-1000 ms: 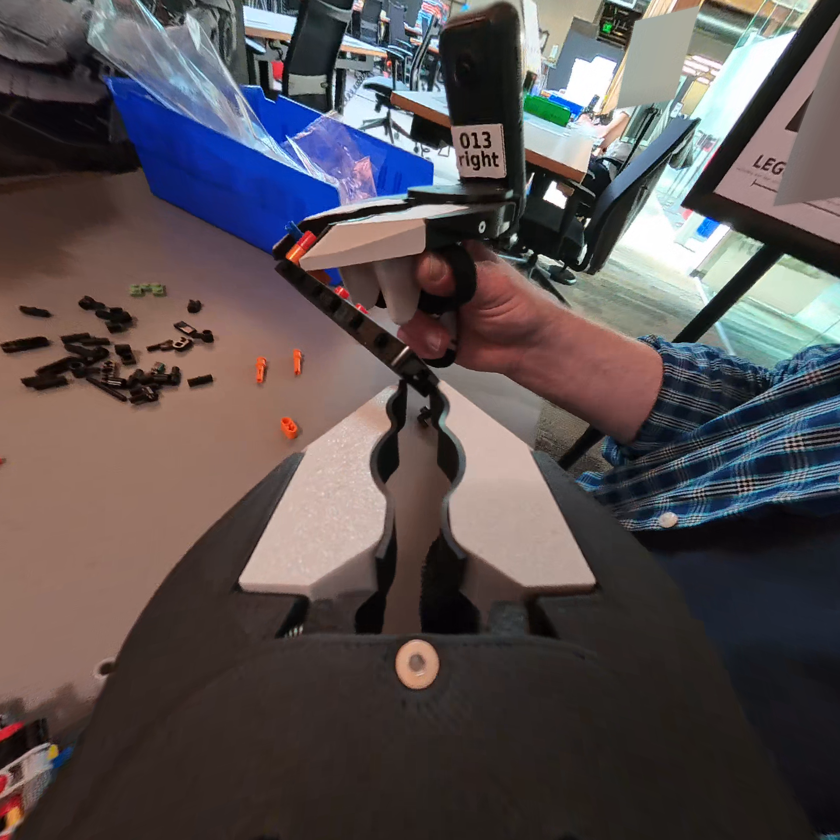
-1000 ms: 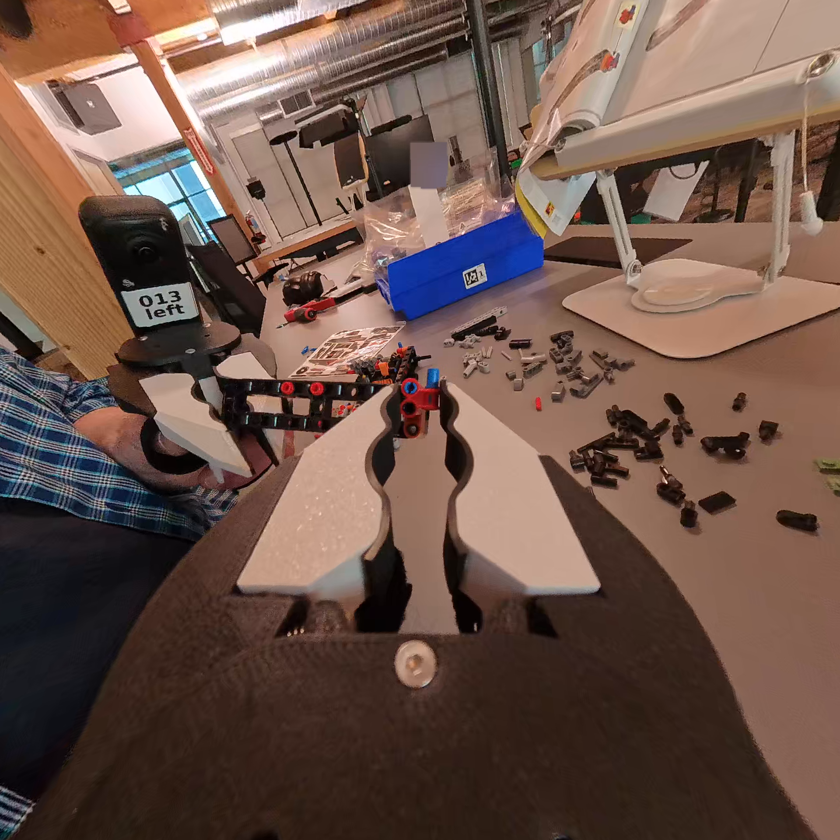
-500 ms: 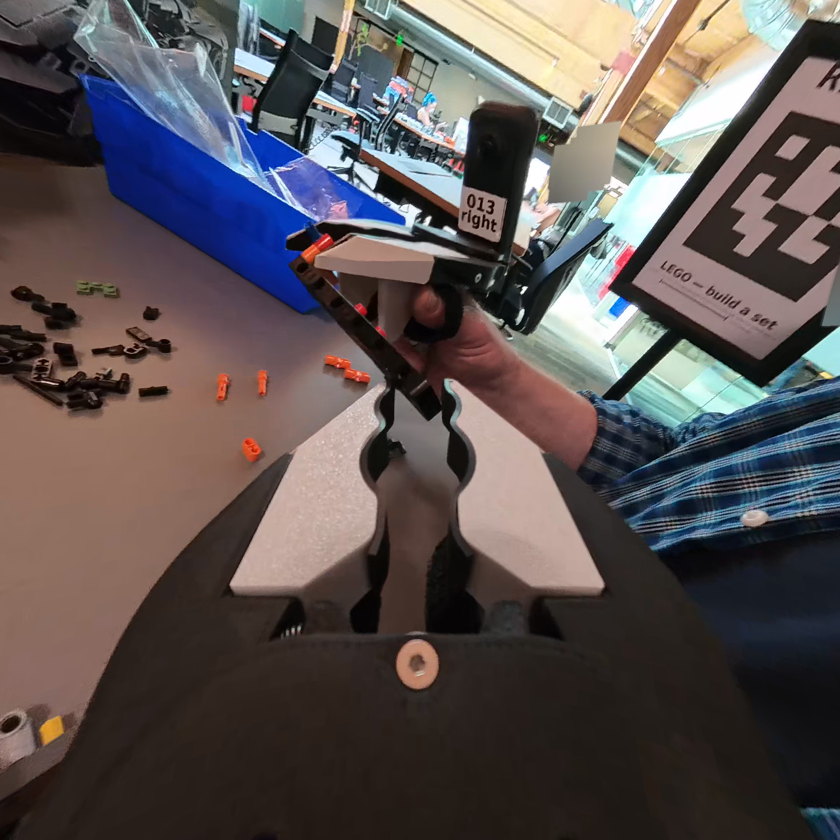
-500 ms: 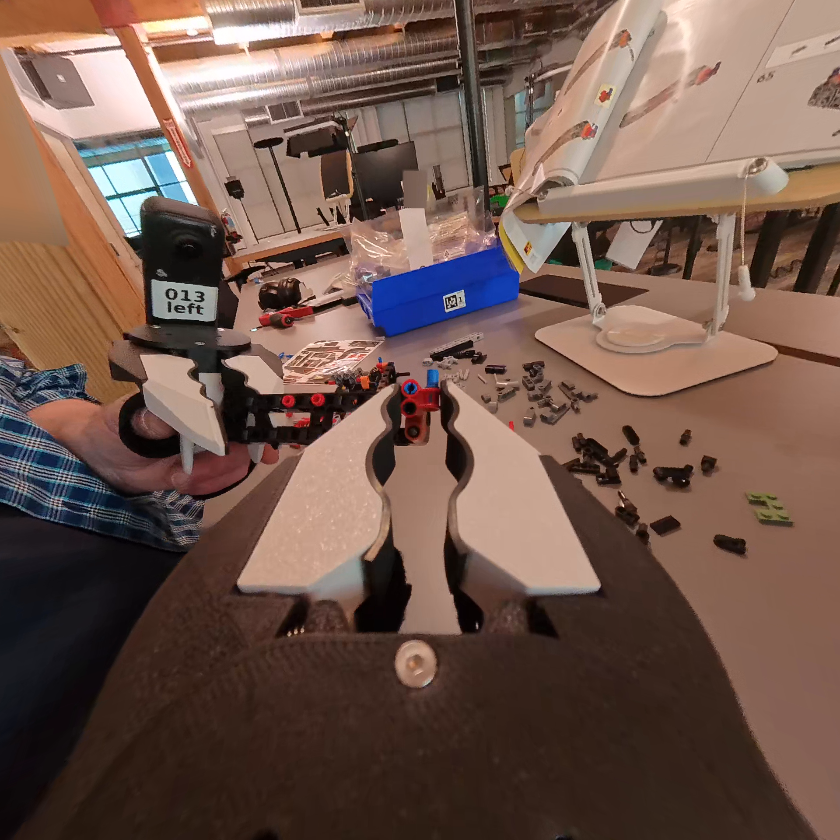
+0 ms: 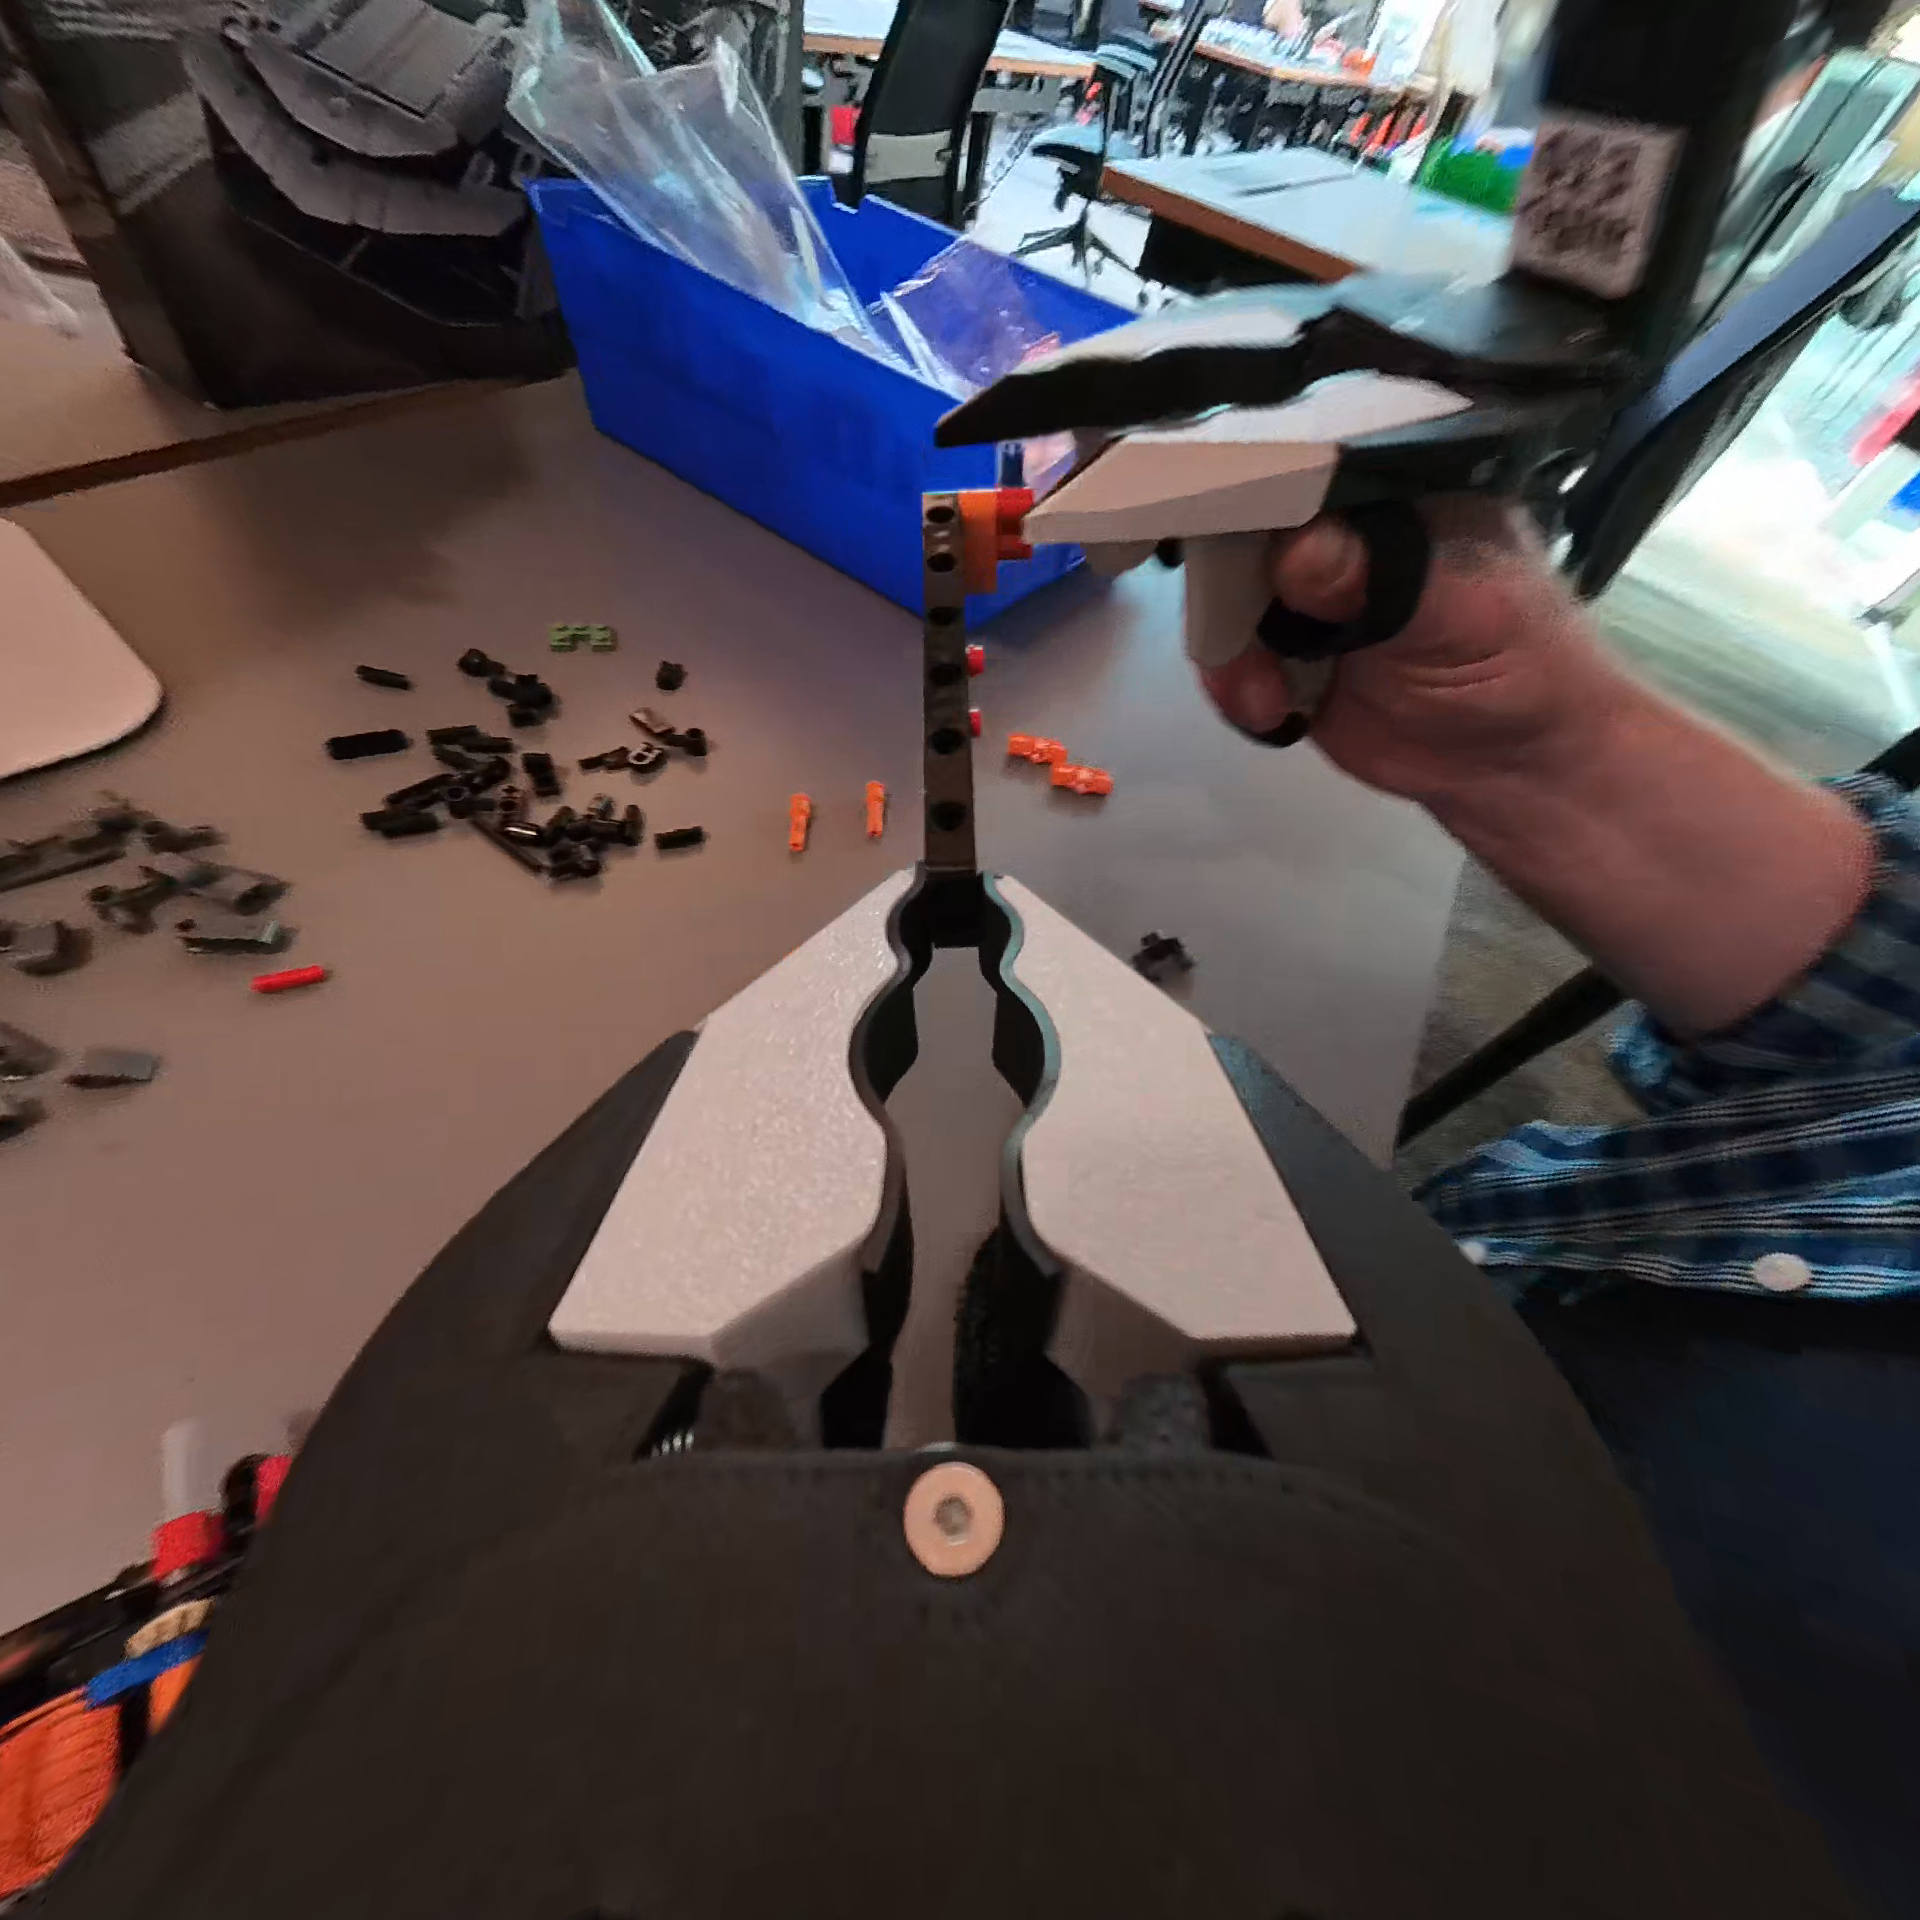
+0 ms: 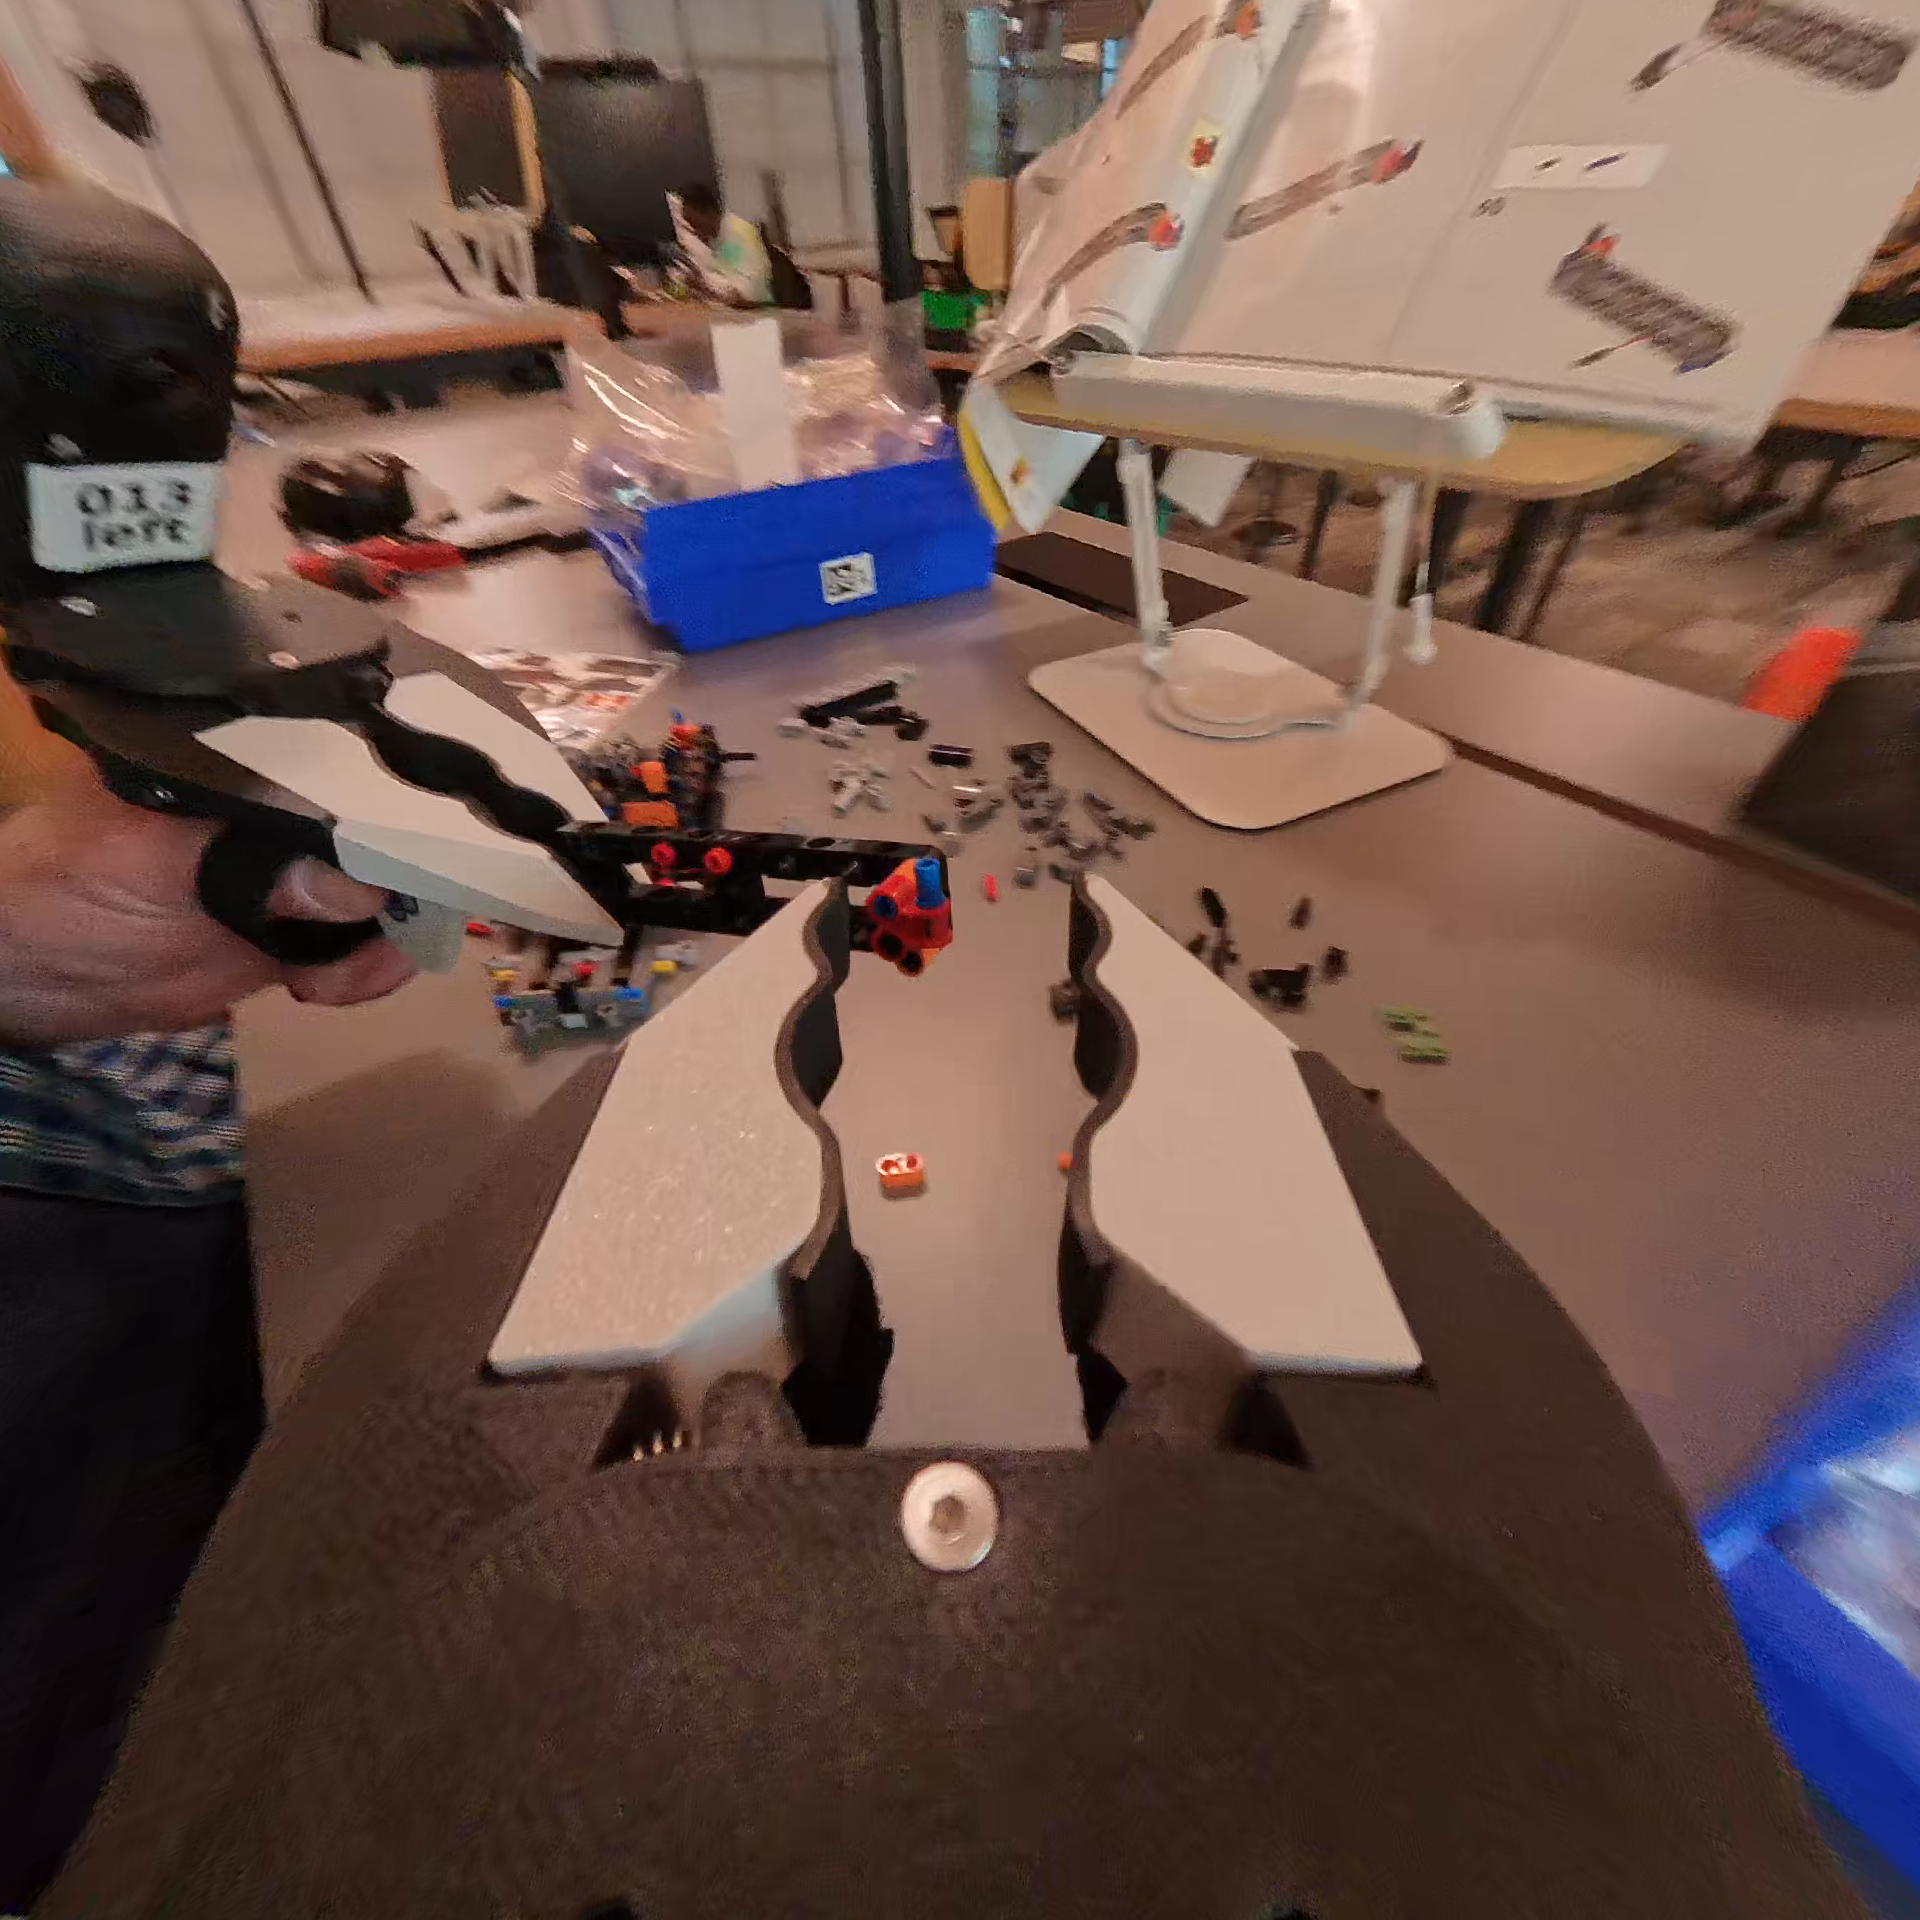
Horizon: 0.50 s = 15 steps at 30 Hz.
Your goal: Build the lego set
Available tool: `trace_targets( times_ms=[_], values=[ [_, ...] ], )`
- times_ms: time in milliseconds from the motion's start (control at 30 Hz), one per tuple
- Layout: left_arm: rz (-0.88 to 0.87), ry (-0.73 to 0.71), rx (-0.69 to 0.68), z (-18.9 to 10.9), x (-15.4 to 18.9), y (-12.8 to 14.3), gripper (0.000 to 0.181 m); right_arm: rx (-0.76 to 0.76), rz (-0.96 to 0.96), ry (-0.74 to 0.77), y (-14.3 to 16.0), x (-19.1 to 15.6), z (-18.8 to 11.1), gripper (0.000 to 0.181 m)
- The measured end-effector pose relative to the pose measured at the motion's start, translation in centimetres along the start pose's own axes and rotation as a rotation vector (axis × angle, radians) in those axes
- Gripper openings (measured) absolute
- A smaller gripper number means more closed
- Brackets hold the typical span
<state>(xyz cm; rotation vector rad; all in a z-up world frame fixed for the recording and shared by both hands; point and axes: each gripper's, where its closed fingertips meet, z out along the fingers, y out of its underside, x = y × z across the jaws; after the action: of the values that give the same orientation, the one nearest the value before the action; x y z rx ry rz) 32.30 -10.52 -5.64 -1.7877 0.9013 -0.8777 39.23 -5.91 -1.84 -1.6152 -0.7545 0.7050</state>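
My left gripper [image 5: 953, 888] is shut on the near end of a black beam assembly [image 5: 943, 675], which stands up and away from it. A red and orange connector [image 5: 992, 535] sits on the beam's far end. My right gripper [image 5: 987, 483] is open, with its jaws on either side of that end. In the right wrist view my right gripper [image 6: 956, 894] is open wide and empty. There the red connector with a blue pin [image 6: 909, 914] sits on the beam [image 6: 748, 873], just inside the left finger. The left gripper [image 6: 597, 862] holds the beam's other end.
Loose black pieces [image 5: 520, 779], orange pins [image 5: 831, 816] and orange connectors [image 5: 1060, 764] lie on the grey table. A blue bin [image 5: 790, 395] with plastic bags stands behind. An orange connector [image 6: 900, 1169] lies under my right gripper. A white instruction-book stand [image 6: 1236, 727] is at the right. The tips of one gripper are about 10 centimetres away from the tips of the other. The orange connector [image 6: 900, 1169] is about 12 centimetres from my left fingertips.
My right gripper has opened and let go of the red connector, which stays on the beam. The left gripper has swung the beam upright in its view. Both cameras moved, so the frames are blurred.
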Motion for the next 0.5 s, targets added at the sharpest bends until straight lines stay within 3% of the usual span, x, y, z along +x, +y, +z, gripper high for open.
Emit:
trace_targets(
  times_ms=[200,333,500],
  values=[
    [0.154,-0.101,-0.080,0.4,-0.8,0.7,0.007,-0.162,-0.218,0.015,-0.1,-3.2,-1.6,0.035],
    [0.293,-0.117,-0.146,1.1,0.3,1.5,0.007,-0.327,-0.360,-0.016,2.3,-4.9,-0.2,0.039],
    [0.374,-0.109,-0.170,1.2,1.5,1.9,0.007,-0.459,-0.571,-0.055,4.6,-5.4,1.1,0.022]
  ],
)
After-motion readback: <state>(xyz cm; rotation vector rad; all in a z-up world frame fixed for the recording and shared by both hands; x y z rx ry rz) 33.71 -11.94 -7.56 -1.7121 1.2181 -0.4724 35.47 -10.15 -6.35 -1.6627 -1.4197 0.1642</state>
